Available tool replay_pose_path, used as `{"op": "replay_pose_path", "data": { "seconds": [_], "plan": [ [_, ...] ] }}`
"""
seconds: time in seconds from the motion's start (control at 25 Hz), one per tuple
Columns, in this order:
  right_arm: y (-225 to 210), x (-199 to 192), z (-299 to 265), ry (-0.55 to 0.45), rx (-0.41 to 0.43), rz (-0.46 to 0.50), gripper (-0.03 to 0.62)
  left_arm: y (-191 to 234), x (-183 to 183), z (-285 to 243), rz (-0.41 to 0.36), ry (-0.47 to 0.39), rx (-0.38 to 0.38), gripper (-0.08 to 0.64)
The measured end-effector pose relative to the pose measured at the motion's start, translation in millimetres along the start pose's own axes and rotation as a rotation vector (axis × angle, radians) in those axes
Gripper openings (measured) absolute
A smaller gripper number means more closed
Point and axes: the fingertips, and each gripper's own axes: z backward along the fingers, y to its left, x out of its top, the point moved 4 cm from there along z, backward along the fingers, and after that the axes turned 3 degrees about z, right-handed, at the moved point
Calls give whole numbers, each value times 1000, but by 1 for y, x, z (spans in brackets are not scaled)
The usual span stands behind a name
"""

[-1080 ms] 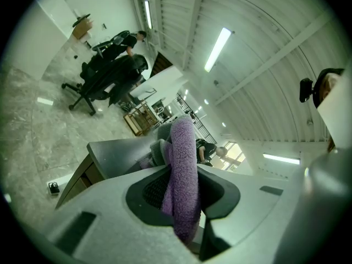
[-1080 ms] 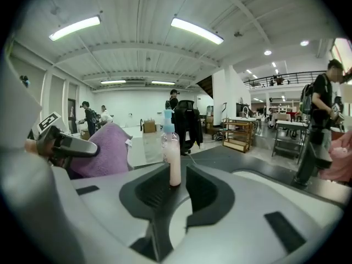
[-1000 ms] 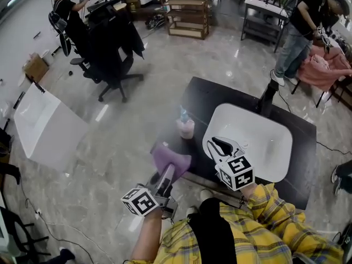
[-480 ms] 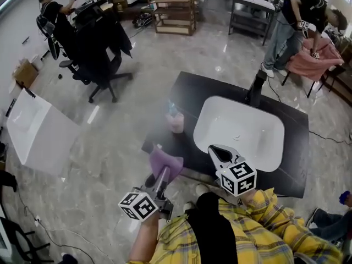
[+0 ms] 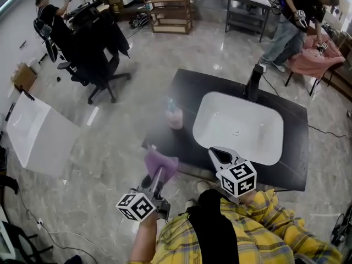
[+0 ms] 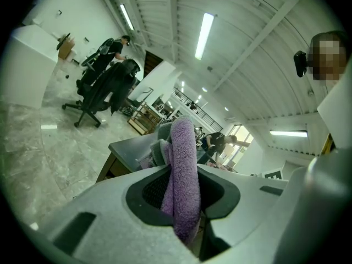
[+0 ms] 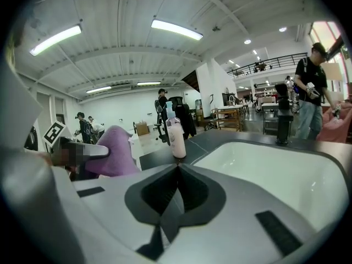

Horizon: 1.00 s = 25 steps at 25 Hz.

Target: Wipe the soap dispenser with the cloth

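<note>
The soap dispenser (image 5: 175,117), a pink bottle with a blue pump, stands on the black counter (image 5: 187,87) left of the white sink (image 5: 242,126). In the right gripper view the soap dispenser (image 7: 176,136) is straight ahead beyond the jaws. My left gripper (image 5: 159,173) is shut on a purple cloth (image 5: 159,163) at the counter's near left corner, short of the bottle. The cloth (image 6: 184,164) sticks up between the left gripper's (image 6: 184,172) jaws. My right gripper (image 5: 216,151) hovers at the sink's near rim; its jaws have just closed, shut with nothing between them (image 7: 177,166).
A black faucet (image 5: 254,84) stands behind the sink. An office chair draped in black (image 5: 102,48) and a white slab (image 5: 38,131) are on the floor at left. A wooden shelf (image 5: 171,12) and people stand far back.
The right gripper's jaws have gone from slightly apart to shut. Both grippers have drawn back a little toward the counter's near edge, the cloth still in the left one.
</note>
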Motion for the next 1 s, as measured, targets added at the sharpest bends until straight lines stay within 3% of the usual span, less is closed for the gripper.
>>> {"op": "replay_pose_path", "data": {
  "seconds": [0.44,1.0],
  "plan": [
    [20,-11,10,-7,-5,-29,6,2,-4,24,-8,6,8,77],
    [39,-2,3,-26,33,3,6,8,-3,43,-14,-15,28,77]
  ]
}}
